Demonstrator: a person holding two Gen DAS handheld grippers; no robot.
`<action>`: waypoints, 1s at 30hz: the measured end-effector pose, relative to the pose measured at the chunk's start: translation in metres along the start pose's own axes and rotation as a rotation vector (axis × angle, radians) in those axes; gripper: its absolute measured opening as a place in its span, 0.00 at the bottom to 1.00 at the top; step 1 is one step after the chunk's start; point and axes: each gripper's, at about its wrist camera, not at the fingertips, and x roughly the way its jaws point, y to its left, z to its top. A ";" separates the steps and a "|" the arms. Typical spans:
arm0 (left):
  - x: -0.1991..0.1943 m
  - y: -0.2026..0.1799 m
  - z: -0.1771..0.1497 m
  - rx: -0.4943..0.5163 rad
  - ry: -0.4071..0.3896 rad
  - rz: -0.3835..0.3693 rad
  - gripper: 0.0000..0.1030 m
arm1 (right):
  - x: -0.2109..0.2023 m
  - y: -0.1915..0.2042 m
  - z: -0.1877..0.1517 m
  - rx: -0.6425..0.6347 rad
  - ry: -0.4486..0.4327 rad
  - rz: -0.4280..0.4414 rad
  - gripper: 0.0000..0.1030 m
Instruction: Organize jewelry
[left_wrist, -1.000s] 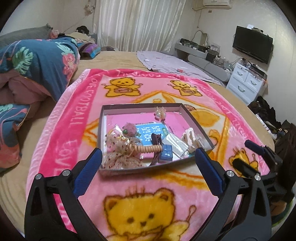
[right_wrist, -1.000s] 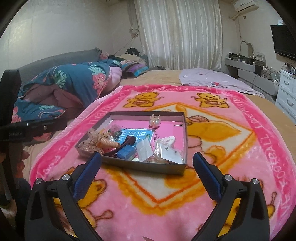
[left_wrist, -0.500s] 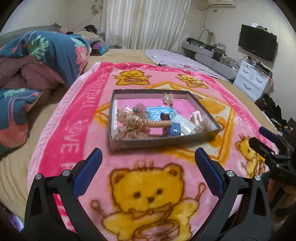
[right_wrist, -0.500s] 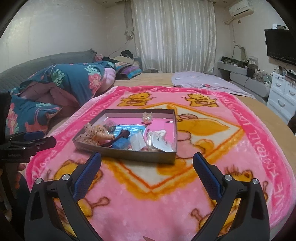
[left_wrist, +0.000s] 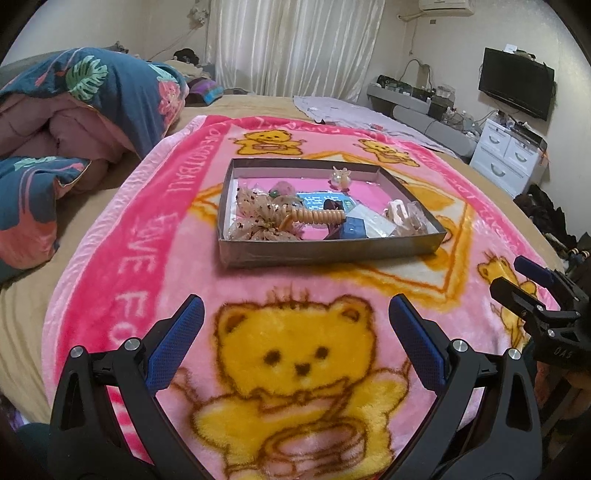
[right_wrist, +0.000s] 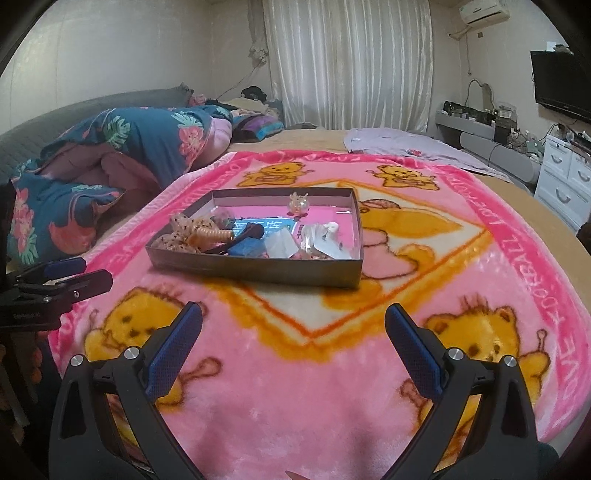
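Observation:
A shallow grey box lies on a pink bear-print blanket. It holds a lacy bow with a tan spiral hair tie, a small blue box, clear packets and a small clear charm. My left gripper stands open, well short of the box with nothing between its blue pads. My right gripper is open too, back from the box and empty. Each gripper shows at the edge of the other's view.
A folded floral quilt lies left of the blanket. A lilac cloth lies at the bed's far right. White drawers and a wall television stand beyond the bed on the right. White curtains hang behind.
Both grippers have pulled back from the box toward the near edge of the blanket; the box now sits farther ahead. Both stayed open. Nothing in the box has moved.

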 end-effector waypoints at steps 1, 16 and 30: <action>0.000 0.000 0.000 -0.001 -0.004 0.001 0.91 | 0.001 0.000 0.000 0.000 0.001 0.002 0.96; -0.001 0.000 -0.001 -0.002 -0.002 0.019 0.91 | 0.004 0.002 -0.002 -0.006 0.005 0.025 0.96; -0.002 0.000 0.000 -0.003 -0.003 0.024 0.91 | 0.003 0.001 -0.002 -0.007 0.003 0.025 0.96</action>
